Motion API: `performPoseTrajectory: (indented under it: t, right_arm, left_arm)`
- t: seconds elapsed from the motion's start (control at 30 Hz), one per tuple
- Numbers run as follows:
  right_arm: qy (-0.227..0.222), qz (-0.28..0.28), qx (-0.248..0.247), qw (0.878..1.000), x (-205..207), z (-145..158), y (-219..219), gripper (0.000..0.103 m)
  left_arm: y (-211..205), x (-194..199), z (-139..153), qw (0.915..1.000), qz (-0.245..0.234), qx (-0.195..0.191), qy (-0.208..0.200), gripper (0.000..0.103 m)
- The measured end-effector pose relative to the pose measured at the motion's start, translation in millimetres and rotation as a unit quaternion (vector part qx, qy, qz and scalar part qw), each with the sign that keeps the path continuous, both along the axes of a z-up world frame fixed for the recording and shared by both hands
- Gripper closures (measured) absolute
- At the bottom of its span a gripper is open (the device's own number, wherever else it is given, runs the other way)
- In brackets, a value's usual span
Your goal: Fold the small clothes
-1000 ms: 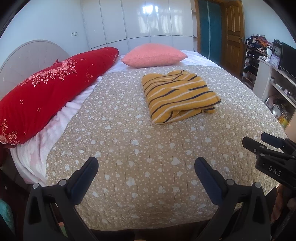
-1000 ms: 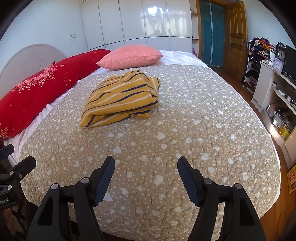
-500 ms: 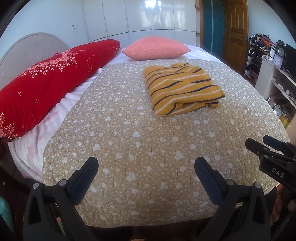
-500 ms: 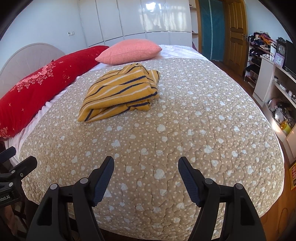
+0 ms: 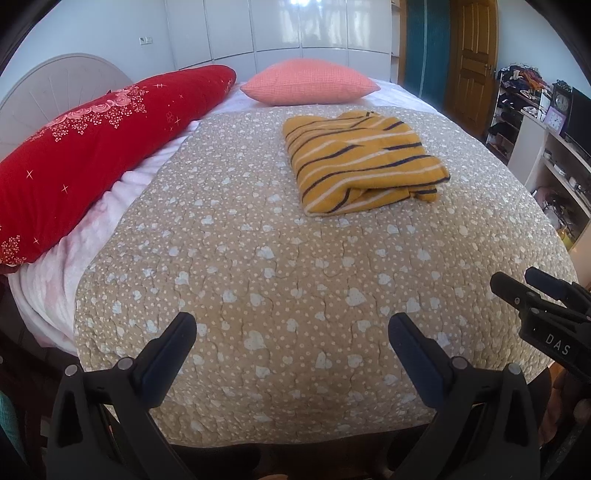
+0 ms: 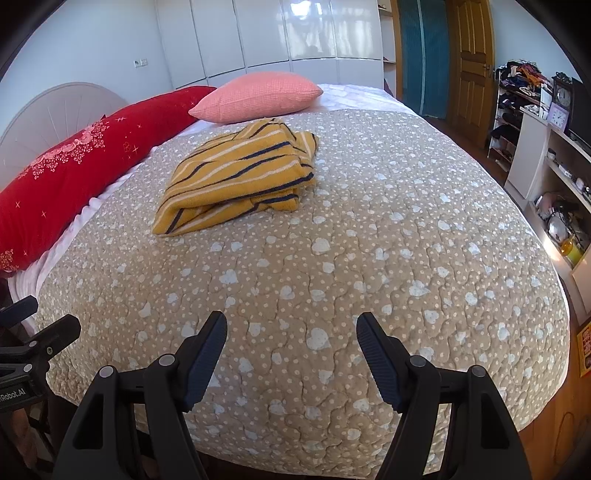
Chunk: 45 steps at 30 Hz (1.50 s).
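White wardrobe doors (image 5: 295,29) close off the far wall behind a bed whose beige heart-print quilt (image 5: 280,266) carries everything. Along the quilt's left edge lies a long red pillow (image 5: 96,147); at the far edge sits a pink pillow (image 5: 310,85). Just in front of it, toward the far-right part of the quilt, rests the yellow striped garment (image 5: 362,162), already folded into a thick packet with loose layers showing at its near edge.

Both tongs hang at the near edge, well apart from the garment. The left gripper (image 5: 291,336) has its 2 fingers spread wide and holds nothing; the right gripper (image 6: 291,336) is likewise wide apart and bare.

The fold looks nearly finished, so any further step should be light: approach low, pinch only the stray near-edge layers, and tuck them under without dragging the packet across the quilt.
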State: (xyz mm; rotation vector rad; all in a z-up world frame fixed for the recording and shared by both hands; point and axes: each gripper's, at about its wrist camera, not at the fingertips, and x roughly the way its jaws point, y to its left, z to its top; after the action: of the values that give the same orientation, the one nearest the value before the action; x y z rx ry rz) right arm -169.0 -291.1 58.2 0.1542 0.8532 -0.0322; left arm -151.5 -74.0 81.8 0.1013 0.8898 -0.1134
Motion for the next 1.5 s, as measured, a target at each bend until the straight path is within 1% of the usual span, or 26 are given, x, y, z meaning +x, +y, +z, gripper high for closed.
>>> performPoseTrajectory:
  t: [0.2, 0.33, 0.47, 0.6, 0.67, 0.73, 0.87, 0.93, 1.0, 1.17, 1.23, 1.37, 1.47, 1.5]
  right_arm:
    - [0.008, 0.002, 0.0, 1.0, 1, -4, -1, 0.025]
    - [0.005, 0.003, -0.003, 1.0, 0, -1, -1, 0.025]
    - [-0.004, 0.002, -0.008, 1.0, -2, 5, -1, 0.025]
    - [-0.01, 0.001, -0.014, 1.0, -4, 9, 0, 0.024]
    - [-0.011, 0.003, -0.017, 1.0, -4, 10, 2, 0.024]
    - [-0.01, 0.005, -0.017, 1.0, -4, 10, 3, 0.024]
    - [-0.015, 0.013, -0.021, 1.0, -4, 12, 9, 0.024]
    - [-0.019, 0.018, -0.026, 0.999, -4, 14, 12, 0.024]
    - [-0.022, 0.021, -0.03, 0.999, -5, 18, 14, 0.024]
    - [-0.039, 0.019, -0.03, 0.999, -9, 31, 15, 0.024]
    - [-0.043, 0.02, -0.029, 0.998, -11, 34, 17, 0.022]
    - [-0.044, 0.026, -0.027, 0.998, -12, 36, 23, 0.021]
    - [-0.04, 0.031, -0.027, 0.998, -12, 34, 26, 0.021]
    - [-0.04, 0.03, -0.028, 0.998, -12, 33, 27, 0.021]
  left_arm:
    - [1, 1, -2, 0.9999, 0.0, -0.01, 0.002, 0.0]
    - [5, -1, 3, 0.9996, 0.004, -0.023, -0.013, 0.0]
    - [12, -9, 16, 0.9974, 0.016, -0.043, -0.055, 0.0]
    - [22, -23, 38, 0.9897, 0.036, -0.06, -0.125, 0.0]
    - [25, -28, 46, 0.9862, 0.04, -0.061, -0.149, 0.0]
    - [27, -29, 51, 0.9846, 0.04, -0.062, -0.158, 0.0]
    - [30, -29, 57, 0.9836, 0.04, -0.07, -0.161, 0.0]
    - [31, -34, 62, 0.9809, 0.043, -0.065, -0.178, 0.0]
    - [30, -40, 72, 0.9764, 0.049, -0.052, -0.204, 0.0]
    - [28, -51, 90, 0.9678, 0.066, -0.019, -0.242, 0.0]
    - [29, -55, 94, 0.9645, 0.069, -0.014, -0.255, 0.0]
    - [31, -50, 101, 0.9649, 0.063, -0.011, -0.255, 0.0]
    - [27, -38, 109, 0.9659, 0.045, -0.01, -0.255, 0.0]
    - [25, -33, 109, 0.968, 0.035, -0.013, -0.248, 0.0]
